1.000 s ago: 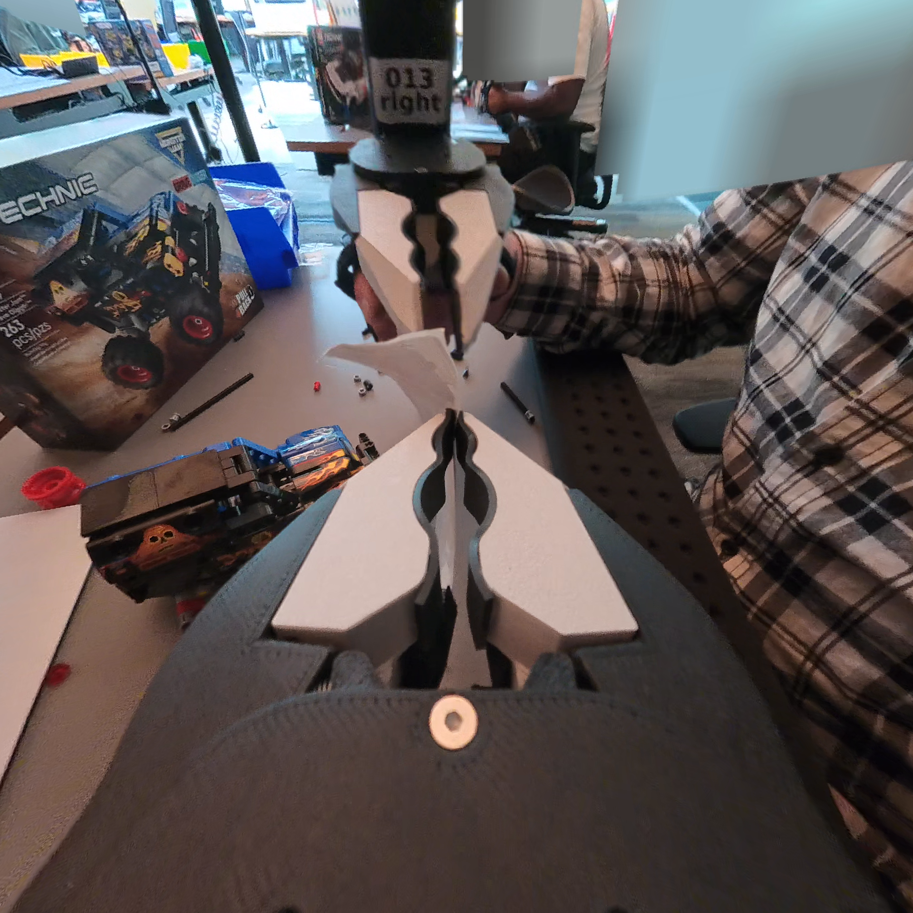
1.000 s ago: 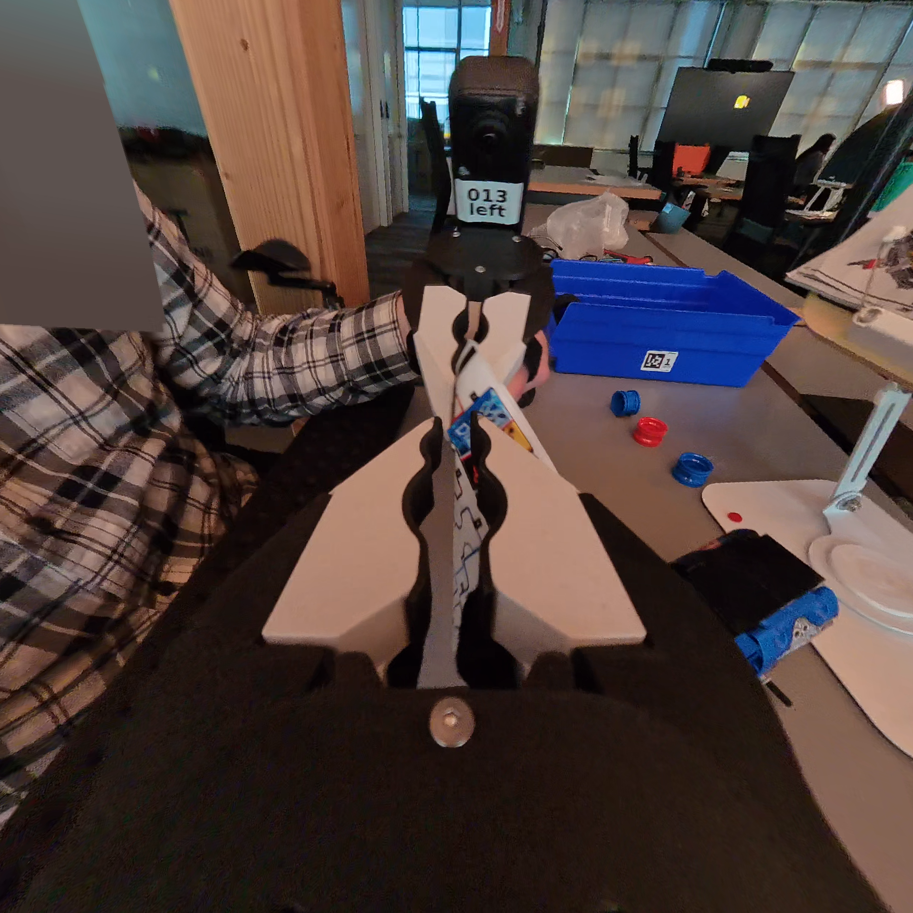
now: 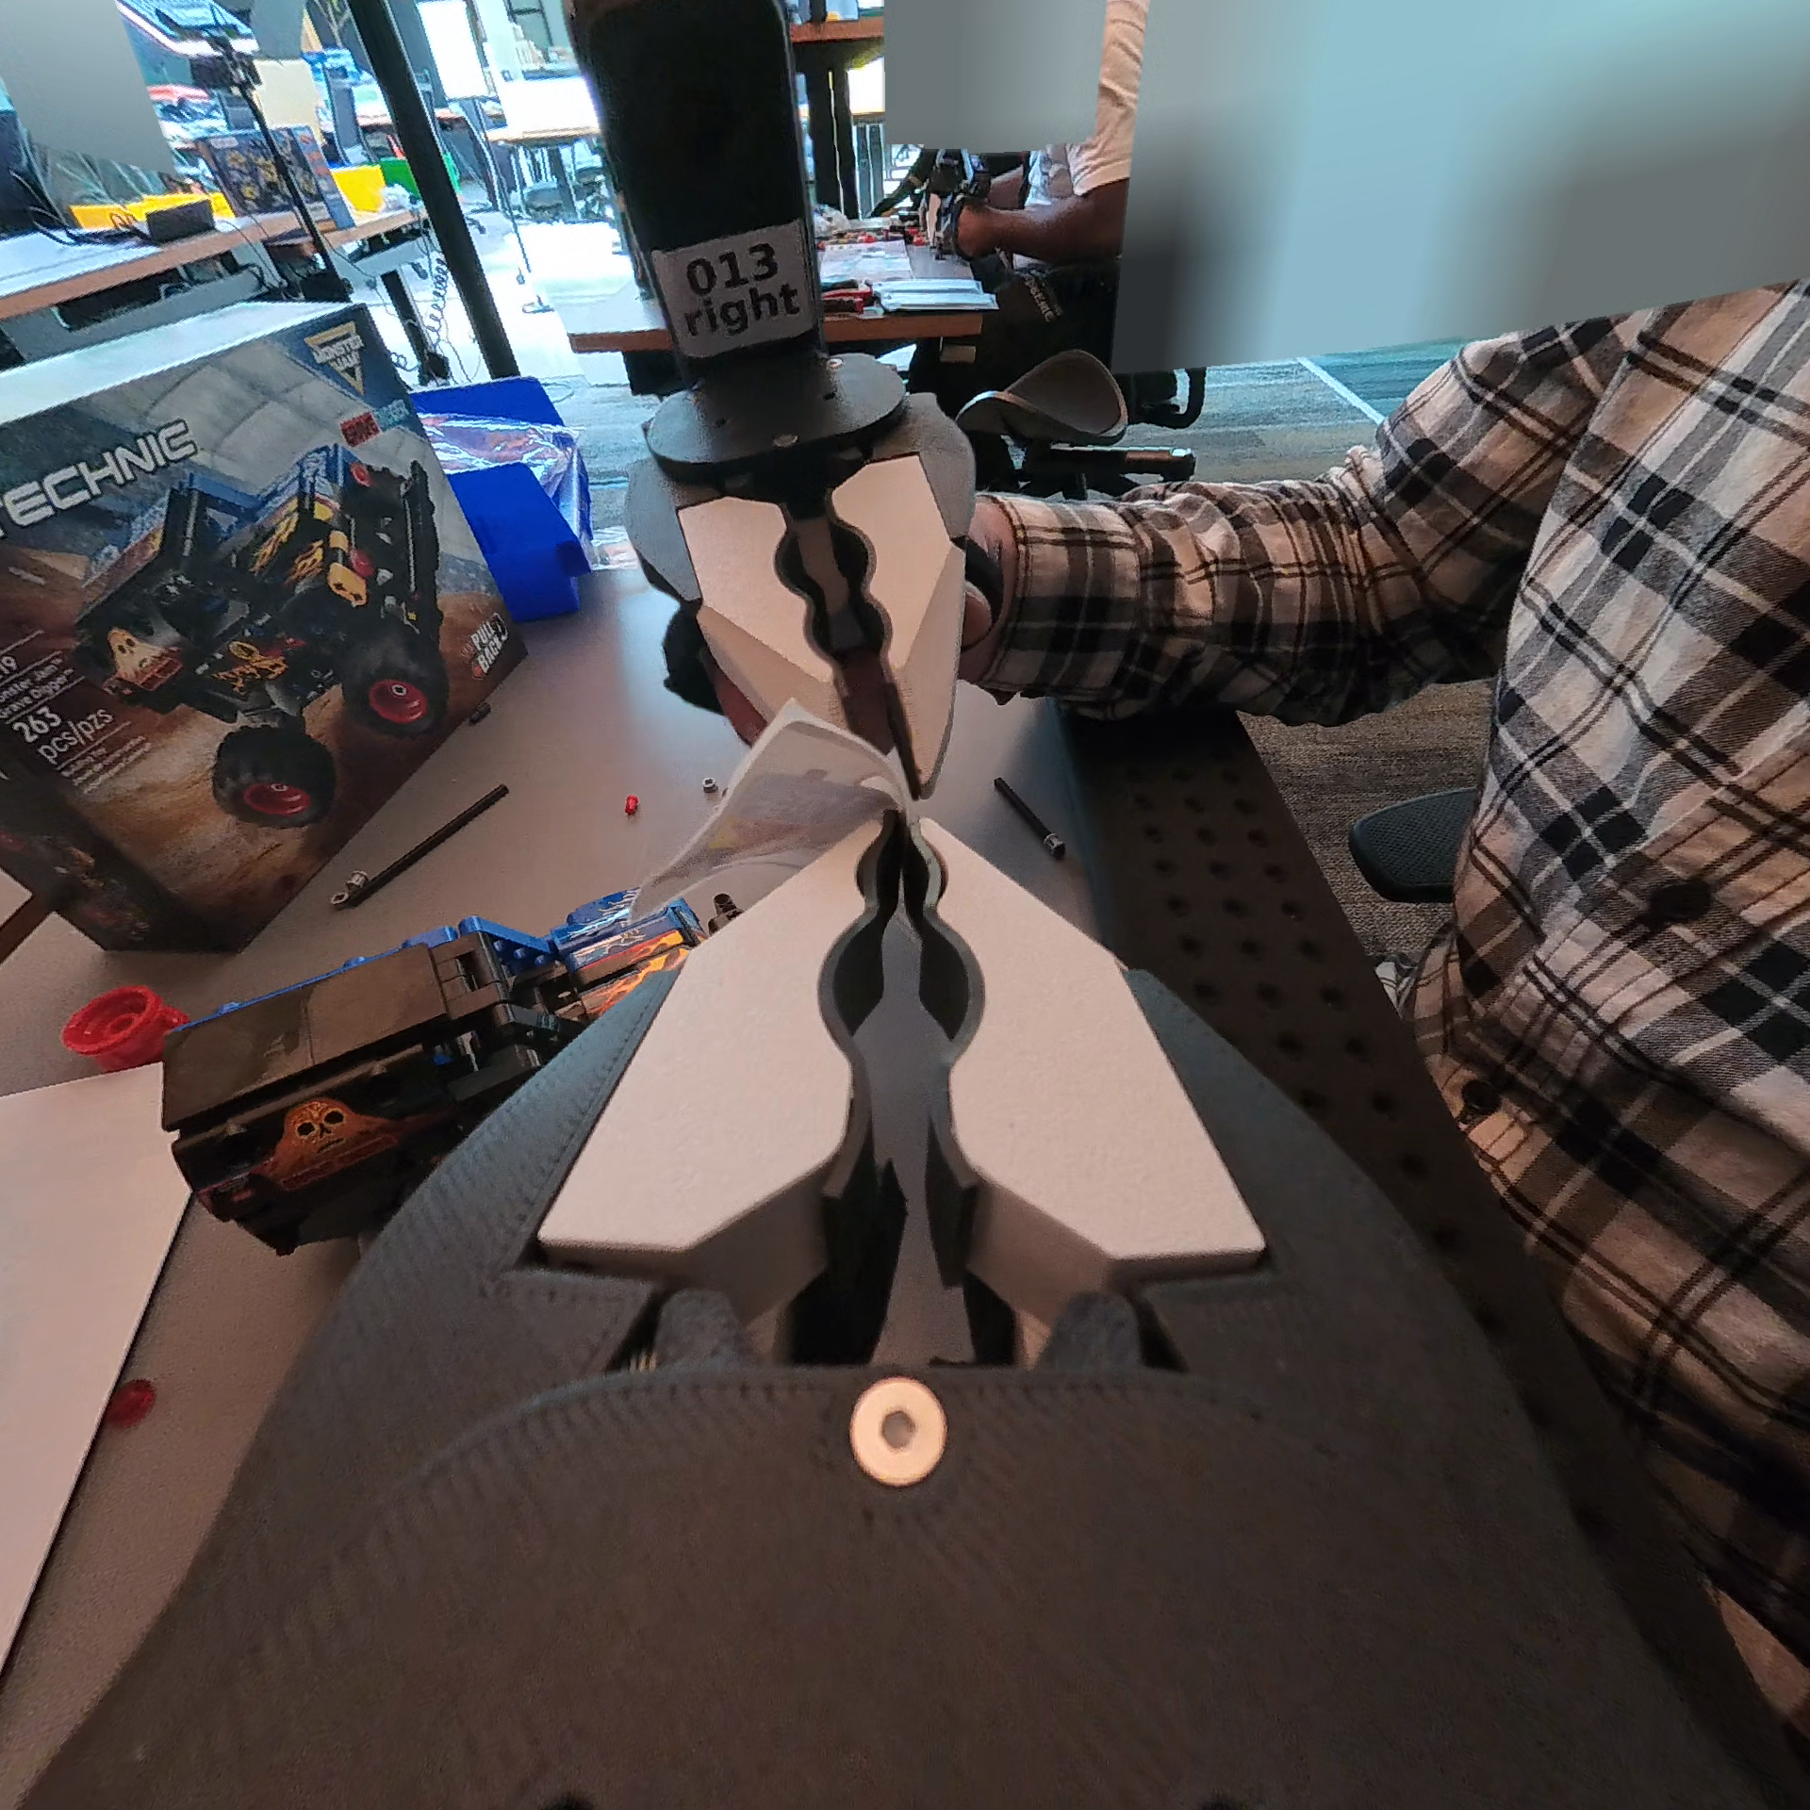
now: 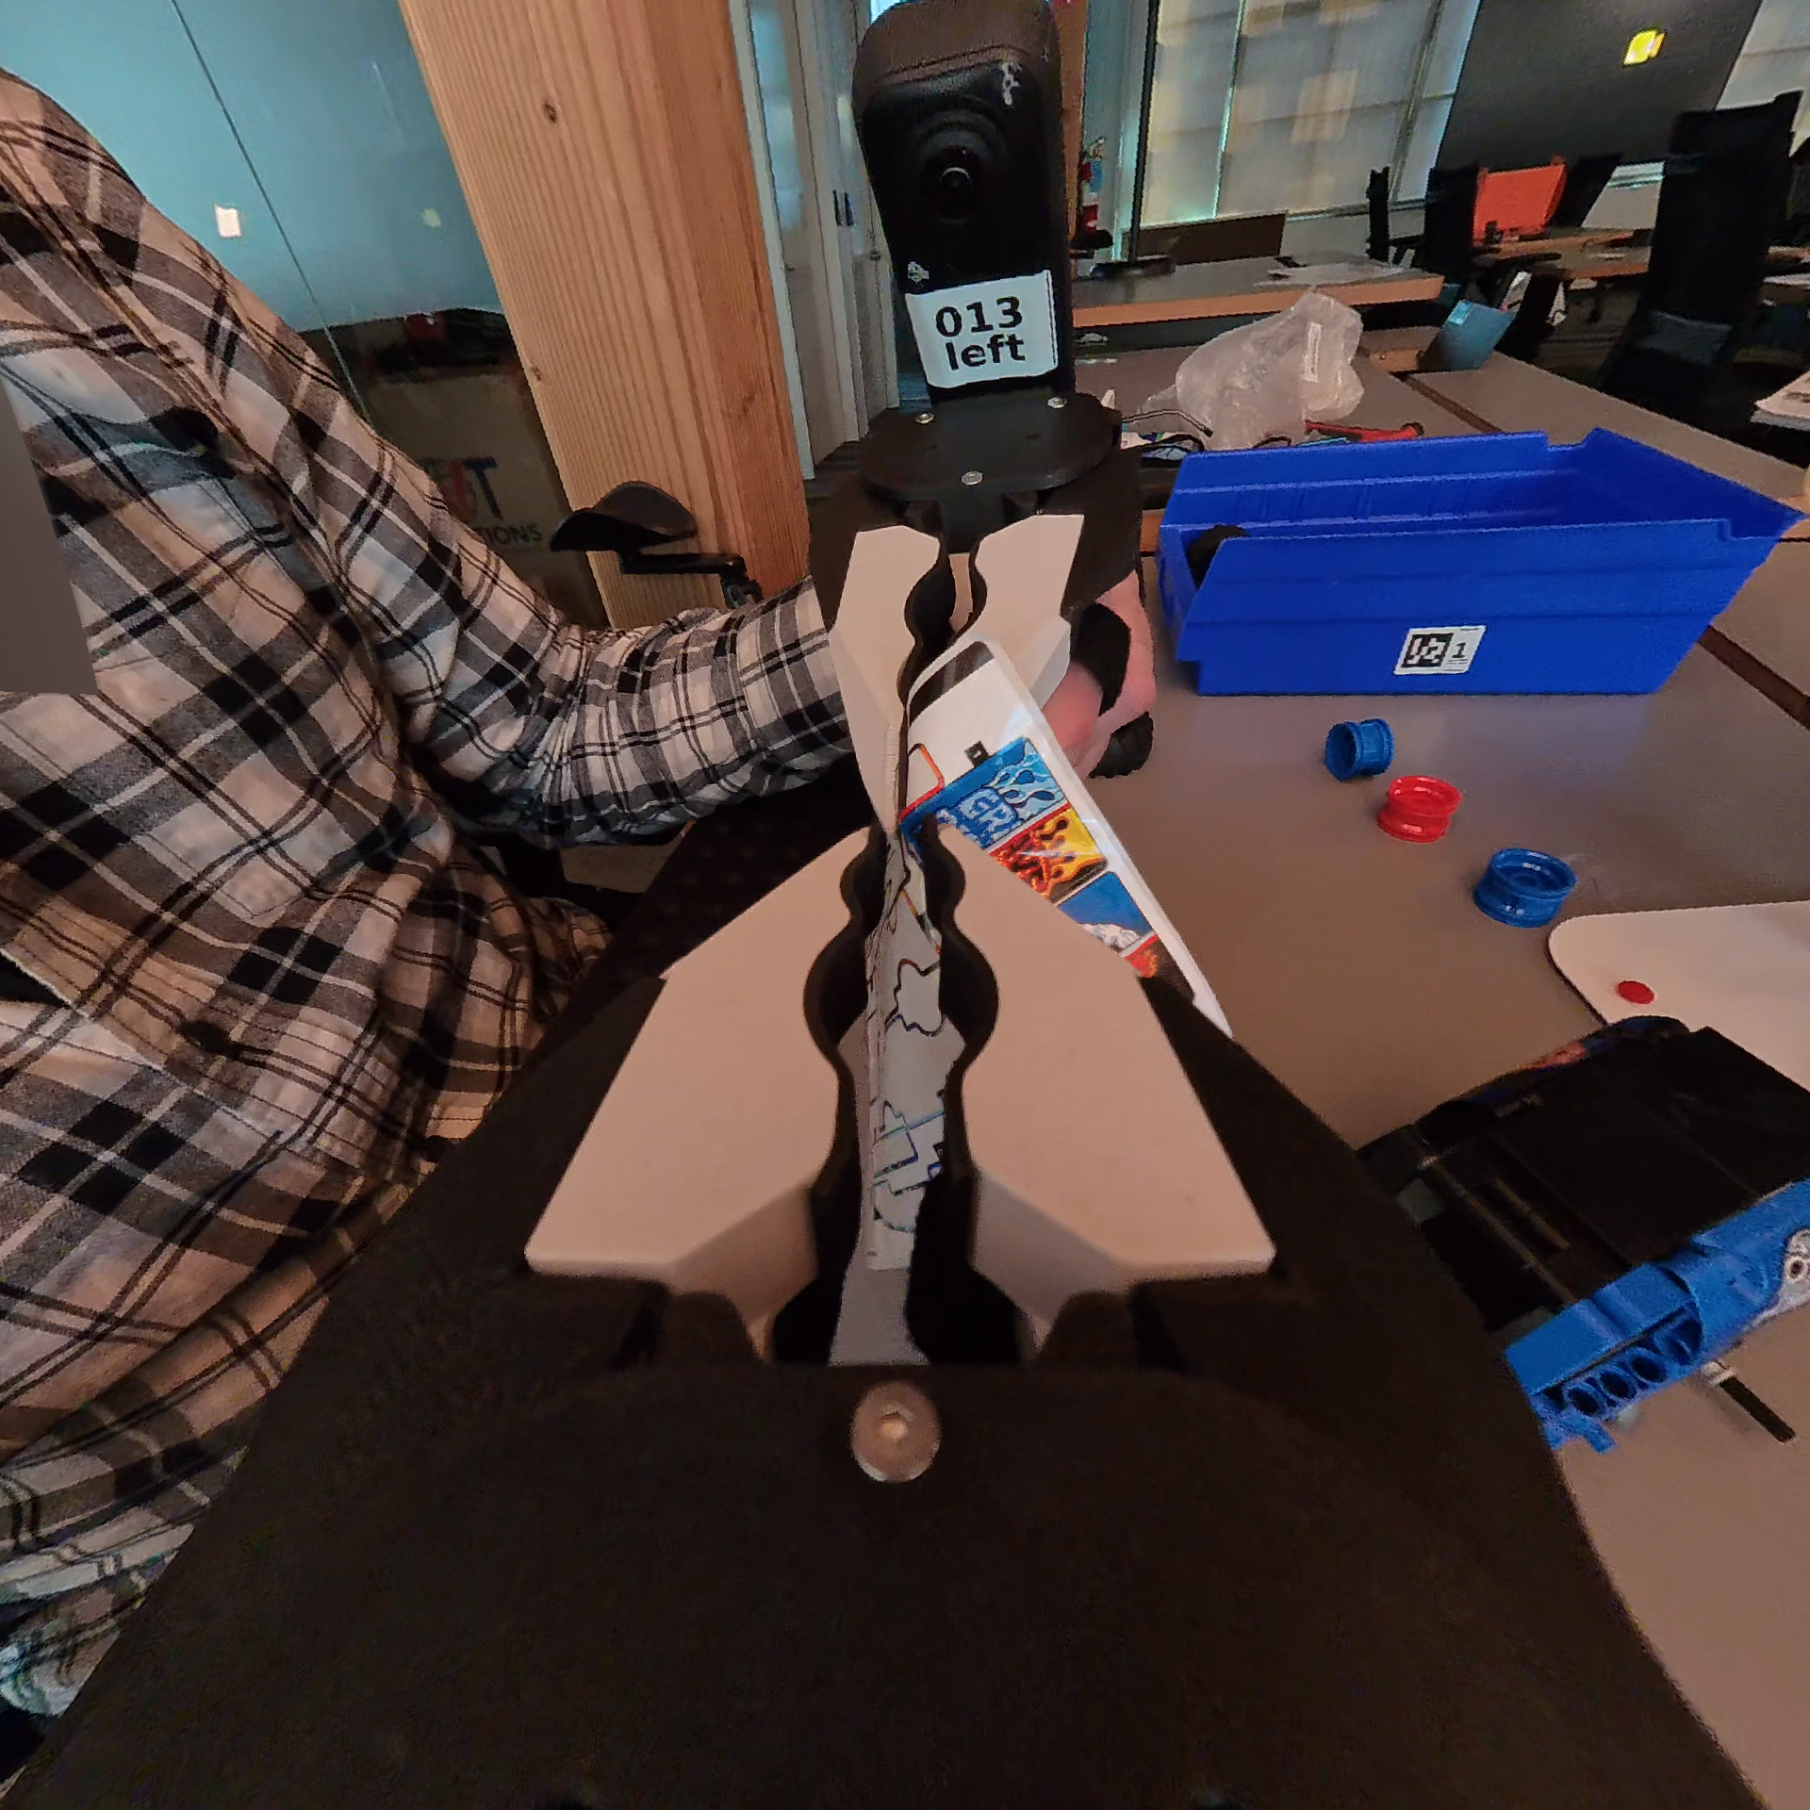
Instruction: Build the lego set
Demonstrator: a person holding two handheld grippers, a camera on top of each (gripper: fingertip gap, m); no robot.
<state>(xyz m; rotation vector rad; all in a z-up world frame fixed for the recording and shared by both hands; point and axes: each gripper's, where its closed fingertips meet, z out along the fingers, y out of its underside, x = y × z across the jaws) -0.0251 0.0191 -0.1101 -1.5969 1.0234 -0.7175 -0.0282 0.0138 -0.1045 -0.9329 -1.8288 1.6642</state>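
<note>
Truck body (image 3: pixel 392 1058): lying on the table (image 3: pixel 588 705), unwheeled; sticker sheet (image 4: pixel 1028 833): we are holding it above the table between the left gripper (image 3: pixel 906 833) and right gripper (image 4: pixel 916 842), both pinching it, and should be peeling slowly, keeping it taut. We are not making out which sticker is lifting; the jaws are hiding that edge.

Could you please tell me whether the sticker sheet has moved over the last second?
Yes. In the right wrist view the sticker sheet has splayed rightward, toward the blue bin.
</note>
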